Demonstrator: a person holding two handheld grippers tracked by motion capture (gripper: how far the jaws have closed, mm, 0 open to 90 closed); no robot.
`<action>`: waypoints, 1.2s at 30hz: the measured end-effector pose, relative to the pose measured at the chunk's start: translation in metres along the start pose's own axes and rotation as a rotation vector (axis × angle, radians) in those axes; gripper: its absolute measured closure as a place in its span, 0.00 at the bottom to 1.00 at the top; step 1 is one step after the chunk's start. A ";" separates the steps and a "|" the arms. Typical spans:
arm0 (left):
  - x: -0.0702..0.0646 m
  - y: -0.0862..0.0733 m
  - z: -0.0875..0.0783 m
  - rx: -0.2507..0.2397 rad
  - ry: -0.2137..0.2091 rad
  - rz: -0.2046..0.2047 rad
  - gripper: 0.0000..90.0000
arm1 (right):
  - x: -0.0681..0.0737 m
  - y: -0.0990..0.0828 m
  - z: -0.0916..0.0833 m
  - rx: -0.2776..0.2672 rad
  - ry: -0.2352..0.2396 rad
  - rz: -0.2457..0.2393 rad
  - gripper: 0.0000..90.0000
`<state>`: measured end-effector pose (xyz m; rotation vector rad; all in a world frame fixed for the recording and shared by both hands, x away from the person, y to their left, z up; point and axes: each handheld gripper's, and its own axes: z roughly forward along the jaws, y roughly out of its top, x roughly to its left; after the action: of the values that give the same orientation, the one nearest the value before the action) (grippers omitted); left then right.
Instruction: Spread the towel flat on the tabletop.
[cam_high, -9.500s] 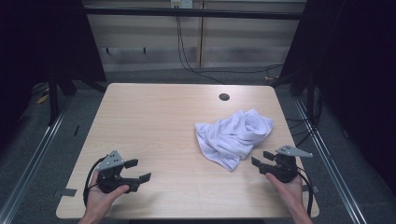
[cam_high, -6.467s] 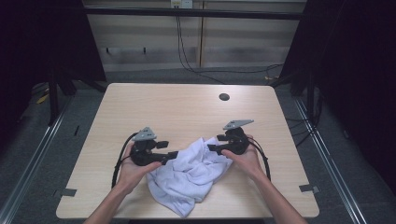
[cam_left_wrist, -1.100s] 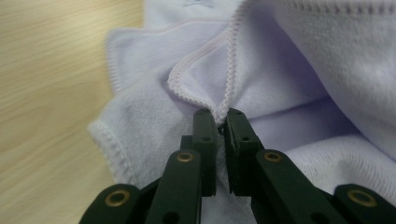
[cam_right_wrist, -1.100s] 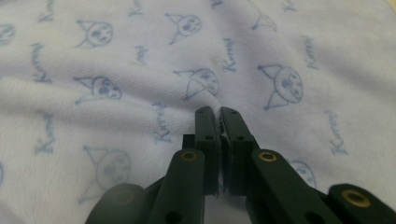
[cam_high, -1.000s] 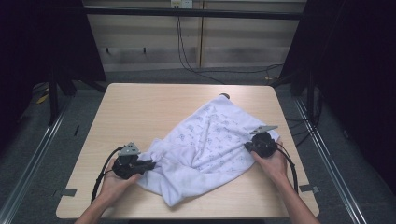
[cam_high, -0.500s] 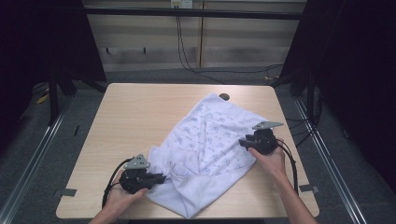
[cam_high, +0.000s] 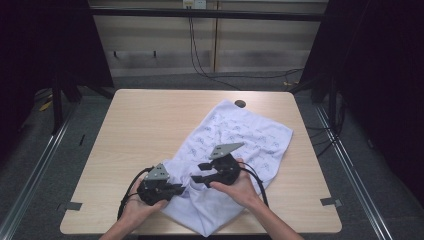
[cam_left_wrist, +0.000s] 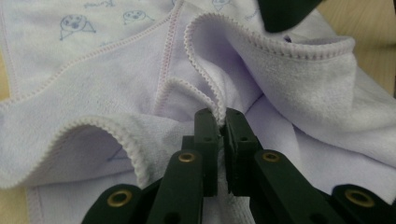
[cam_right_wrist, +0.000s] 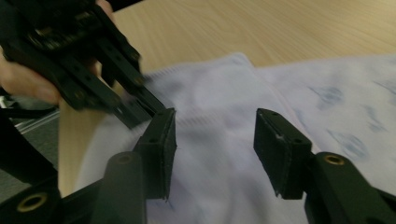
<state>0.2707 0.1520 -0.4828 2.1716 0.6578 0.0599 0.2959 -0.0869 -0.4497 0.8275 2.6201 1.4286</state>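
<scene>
A white cloth (cam_high: 240, 135) with small blue prints and a pink stitched hem lies spread slantwise across the wooden table (cam_high: 150, 125). My left gripper (cam_high: 176, 189) sits at the cloth's near-left corner, shut on a fold of hem (cam_left_wrist: 220, 122). Ruffled folds of the cloth (cam_left_wrist: 93, 60) rise around it. My right gripper (cam_high: 197, 172) hovers over the cloth just right of the left one, jaws wide apart. They have just been opening, and nothing is pinched between them. In the right gripper view, the cloth (cam_right_wrist: 219, 116) lies below my right gripper (cam_right_wrist: 212, 144), with the left gripper (cam_right_wrist: 156, 109) close at upper left.
A dark round hole (cam_high: 240, 103) sits in the tabletop at the cloth's far corner. Grey tape marks lie near the front right (cam_high: 330, 201) and front left (cam_high: 70, 205) table corners. Black frame posts and cables stand beyond the far edge.
My right gripper let go of the cloth's right edge, opened, and swept left across the cloth to beside the left gripper. The left gripper shifted slightly right, still holding the hem.
</scene>
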 end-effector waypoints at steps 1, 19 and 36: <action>0.000 0.001 0.000 -0.005 -0.001 0.003 0.95 | 0.001 0.003 0.006 0.010 0.005 -0.006 0.54; 0.000 -0.001 -0.001 -0.001 -0.006 0.029 0.92 | -0.014 -0.001 0.005 -0.008 0.031 0.086 0.59; 0.014 -0.011 -0.035 -0.072 0.053 -0.052 0.54 | -0.014 -0.021 0.036 0.105 0.107 0.098 0.98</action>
<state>0.2690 0.1890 -0.4712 2.0884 0.7312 0.1117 0.3092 -0.0756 -0.4898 0.9271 2.7922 1.4059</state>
